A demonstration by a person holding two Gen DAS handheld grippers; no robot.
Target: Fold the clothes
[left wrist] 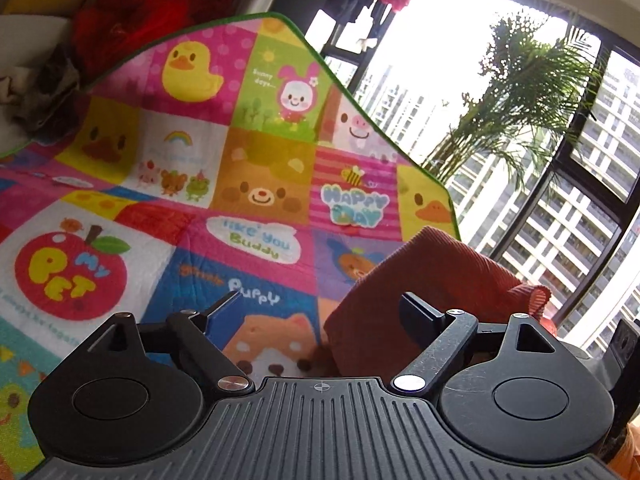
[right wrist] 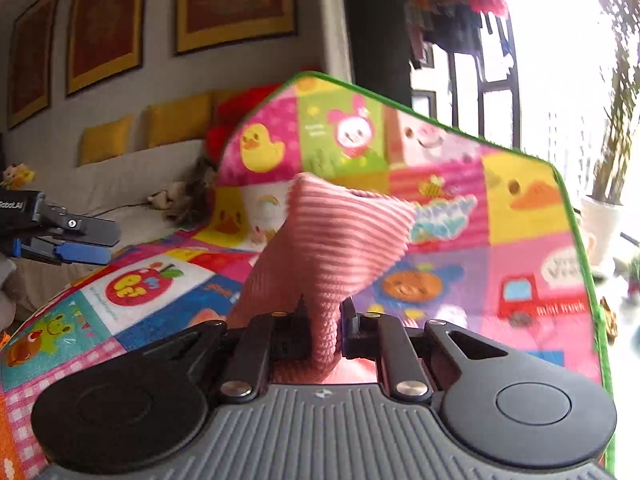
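A pink ribbed knit garment (right wrist: pixel 332 236) is bunched up and pinched between the fingers of my right gripper (right wrist: pixel 325 320), lifted over the colourful cartoon play mat (right wrist: pixel 520 240). The same garment shows in the left wrist view as a reddish-pink ribbed fold (left wrist: pixel 432 280), beside the right finger of my left gripper (left wrist: pixel 320 308). My left gripper is open and holds nothing; it hovers above the mat (left wrist: pixel 160 184). It also shows at the far left of the right wrist view (right wrist: pixel 80 240), apart from the garment.
A pale sofa (right wrist: pixel 120 188) with yellow cushions (right wrist: pixel 176 120) and red cloth (left wrist: pixel 132 16) lies behind the mat. Framed pictures (right wrist: pixel 236 0) hang above. A tall window (left wrist: pixel 540 200) and a potted palm (left wrist: pixel 520 92) are at the right, with hanging clothes (right wrist: pixel 460 8).
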